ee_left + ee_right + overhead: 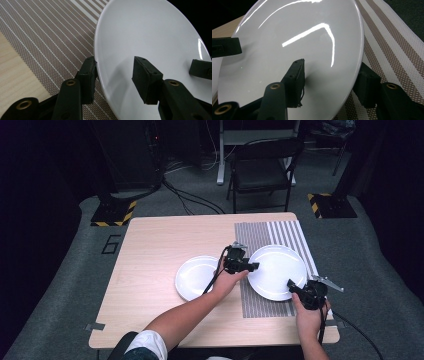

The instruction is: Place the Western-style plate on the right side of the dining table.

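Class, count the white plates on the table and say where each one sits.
2. The larger plate lies on the striped mat, gripped at its rim by the left gripper and right gripper. The smaller plate rests on bare wood to its left.

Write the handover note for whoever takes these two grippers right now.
Left gripper: shut on the left rim of the large plate.
Right gripper: shut on the same plate's near right rim.
Things: large plate over the striped mat; in the gripper views it looks tilted off the mat. Small plate sits on the bare table, left of the mat.
Done: both grips on the large plate.
Left: probably carry it with both hands to wherever it goes; the small plate is untouched.
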